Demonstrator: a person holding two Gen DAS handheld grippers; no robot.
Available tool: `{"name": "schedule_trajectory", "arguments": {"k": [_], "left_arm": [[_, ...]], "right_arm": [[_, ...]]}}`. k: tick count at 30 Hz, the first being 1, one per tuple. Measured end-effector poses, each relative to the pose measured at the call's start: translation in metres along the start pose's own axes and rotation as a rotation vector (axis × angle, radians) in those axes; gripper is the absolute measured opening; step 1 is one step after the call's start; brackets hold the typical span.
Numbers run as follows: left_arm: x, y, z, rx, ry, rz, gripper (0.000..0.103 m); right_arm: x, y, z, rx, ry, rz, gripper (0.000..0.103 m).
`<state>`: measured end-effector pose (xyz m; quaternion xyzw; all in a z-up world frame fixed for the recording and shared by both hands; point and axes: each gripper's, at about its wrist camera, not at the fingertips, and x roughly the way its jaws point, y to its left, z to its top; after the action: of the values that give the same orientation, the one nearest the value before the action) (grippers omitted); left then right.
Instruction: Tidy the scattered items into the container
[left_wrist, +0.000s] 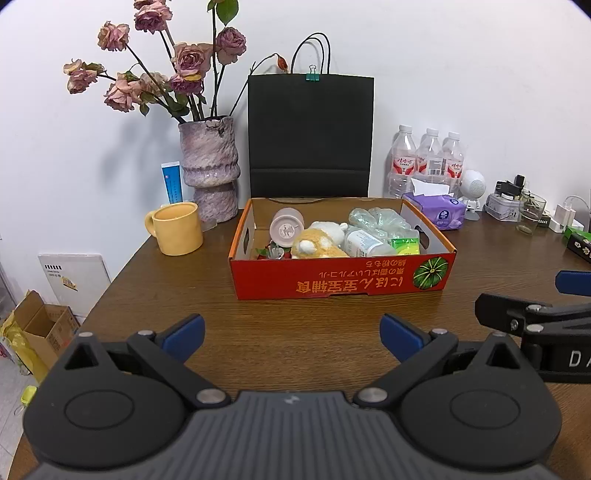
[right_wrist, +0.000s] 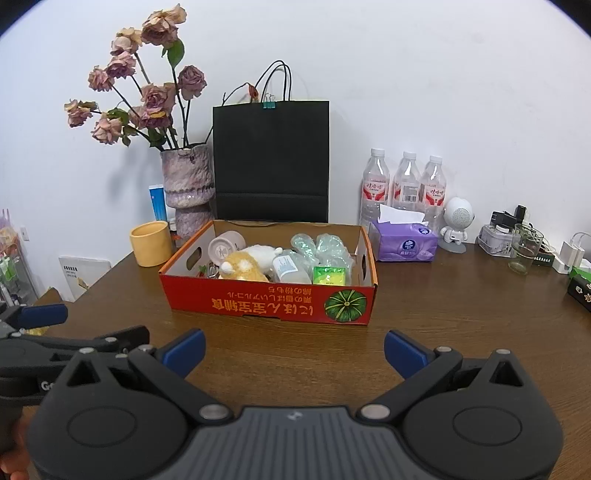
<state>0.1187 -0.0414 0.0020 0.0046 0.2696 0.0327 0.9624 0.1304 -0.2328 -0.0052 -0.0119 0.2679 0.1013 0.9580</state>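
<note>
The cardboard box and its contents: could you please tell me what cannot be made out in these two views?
- Box floor: both views, hidden by the near wall of the cardboard box and the items piled inside.
- Red item beside the plush toy: left view, mostly behind the wall; unidentifiable.
- Small bottle label: both views, too small to read.
- Right tool: left view, cut off by the edge.
</note>
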Motion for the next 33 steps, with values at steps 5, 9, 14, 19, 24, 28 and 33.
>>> {"name": "schedule_trajectory", "arguments": {"k": [5, 9, 14, 19, 24, 28, 33], "left_arm": [[-0.0004, 0.0, -0.0001, -0.002, 0.001, 0.0, 0.103], [-0.0014, 0.0006, -0.0008, 0.0, -0.003, 0.005, 0.103], [-0.0005, 0.002, -0.0012, -0.005, -0.001, 0.004, 0.103], [-0.0001, 0.0018, -0.0016, -0.004, 0.0, 0.003, 0.103], [-0.0001, 0.002, -0.0012, -0.007, 0.0, 0.003, 0.103], [-0.0007, 0.0022, -0.0015, -0.007, -0.001, 0.003, 0.103], [-0.0013, 0.0011, -0.0023, -0.005, -0.003, 0.005, 0.103]], "right_arm": [[-0.0003, -0.0004, -0.0008, 0.003, -0.002, -0.001, 0.103], [-0.0003, -0.0007, -0.0017, 0.003, -0.002, 0.002, 0.103], [0.001, 0.0002, -0.0019, 0.0, 0.0, 0.0, 0.103], [0.0013, 0.0006, -0.0026, -0.001, 0.001, -0.002, 0.103], [0.0012, 0.0003, -0.0029, -0.002, 0.001, -0.001, 0.103], [0.0006, 0.0002, -0.0032, -0.003, 0.0, 0.0, 0.103], [0.0008, -0.0019, -0.0022, -0.003, 0.0, 0.003, 0.103]]}}
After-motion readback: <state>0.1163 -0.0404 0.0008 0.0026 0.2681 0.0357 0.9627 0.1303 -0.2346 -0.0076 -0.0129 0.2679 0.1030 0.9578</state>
